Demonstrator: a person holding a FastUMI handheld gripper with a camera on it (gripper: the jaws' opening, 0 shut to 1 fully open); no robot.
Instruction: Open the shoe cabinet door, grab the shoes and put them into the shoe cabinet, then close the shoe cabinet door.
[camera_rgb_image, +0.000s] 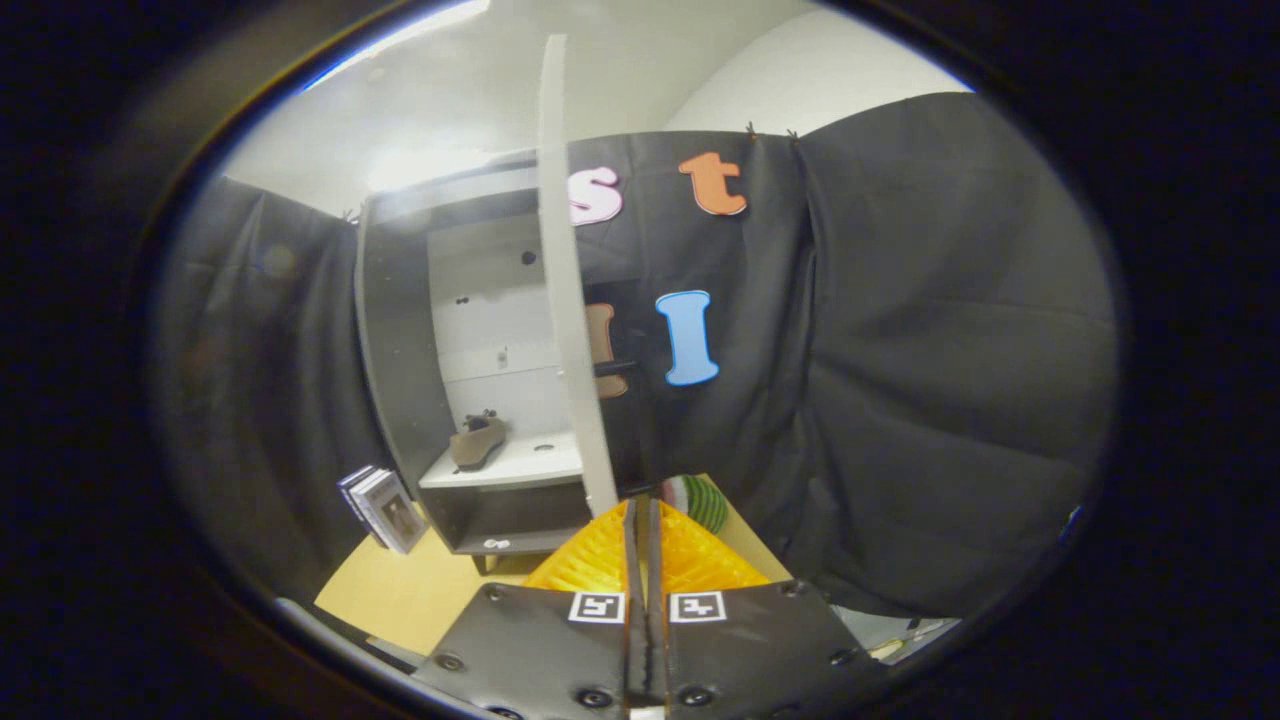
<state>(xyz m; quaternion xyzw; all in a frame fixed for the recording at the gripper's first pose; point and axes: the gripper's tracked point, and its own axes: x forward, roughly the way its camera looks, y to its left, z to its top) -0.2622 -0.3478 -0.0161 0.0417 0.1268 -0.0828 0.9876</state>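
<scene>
- The gripper has its fingers pressed together, holding nothing.
- At 12 o'clock just ahead stands the open door, edge-on: stiff and light, best pushed flat near its free edge.
- At 11 o'clock, beyond, a shoe sits on the cabinet shelf, probably soft and light.
- Books lean beside the cabinet on the desk.

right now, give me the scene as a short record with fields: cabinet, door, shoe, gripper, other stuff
cabinet: shoe cabinet standing on the wooden table, beyond the fingers
door: door swung open, seen edge-on just ahead of the fingers
shoe: one shoe lying on the shelf inside the cabinet
gripper: gripper with its fingers together, holding nothing
other stuff: books leaning beside the cabinet; striped object past the fingers
</scene>
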